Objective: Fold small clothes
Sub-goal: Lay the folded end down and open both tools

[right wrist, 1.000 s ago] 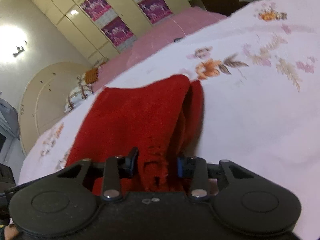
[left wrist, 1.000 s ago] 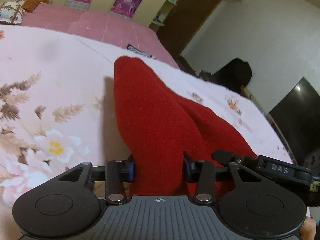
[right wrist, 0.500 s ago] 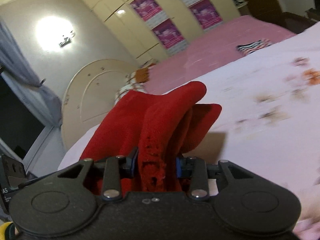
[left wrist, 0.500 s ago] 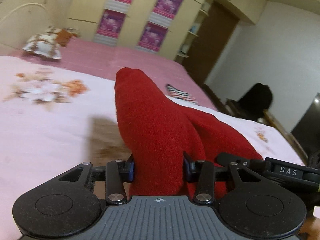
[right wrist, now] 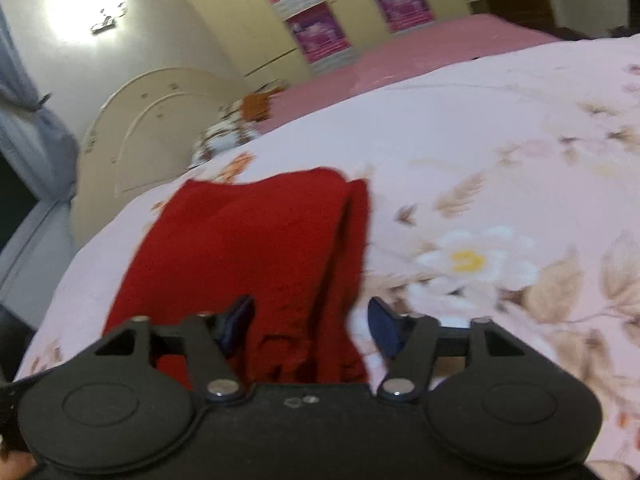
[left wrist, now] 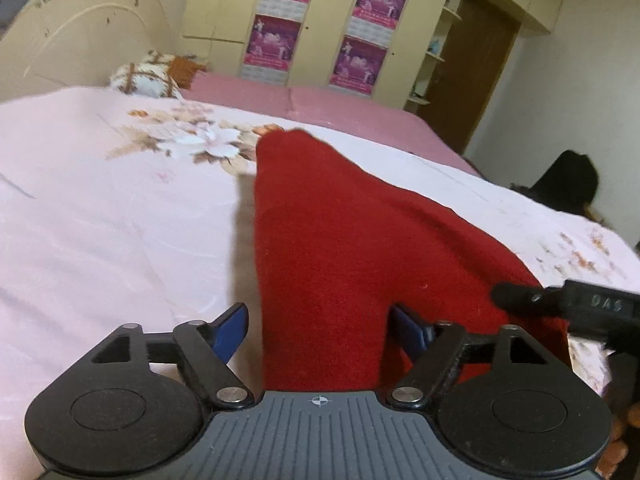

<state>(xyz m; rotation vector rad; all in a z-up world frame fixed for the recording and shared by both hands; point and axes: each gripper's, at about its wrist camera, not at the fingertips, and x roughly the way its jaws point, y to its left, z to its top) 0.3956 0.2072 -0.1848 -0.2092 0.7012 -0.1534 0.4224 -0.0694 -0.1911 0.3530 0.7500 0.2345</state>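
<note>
A red knitted garment (left wrist: 352, 248) lies folded on the pale pink floral bedspread (left wrist: 100, 216). My left gripper (left wrist: 320, 330) is open, its blue pads apart on either side of the garment's near edge. In the right wrist view the same red garment (right wrist: 248, 248) lies flat with a doubled layer at its right side. My right gripper (right wrist: 310, 322) is open too, its jaws spread around the near edge. The other gripper's black body (left wrist: 576, 308) shows at the right of the left wrist view.
A patterned pillow (left wrist: 146, 80) and a cream headboard (left wrist: 76, 36) stand at the bed's far end. A plain pink sheet (left wrist: 328, 108) lies beyond the bedspread. Wardrobes with purple posters (left wrist: 360, 36) and a brown door (left wrist: 476, 76) line the far wall. A dark bag (left wrist: 568, 184) sits at right.
Both grippers held the red garment lifted and have lowered it onto the bedspread. Both jaws have opened and let go of it.
</note>
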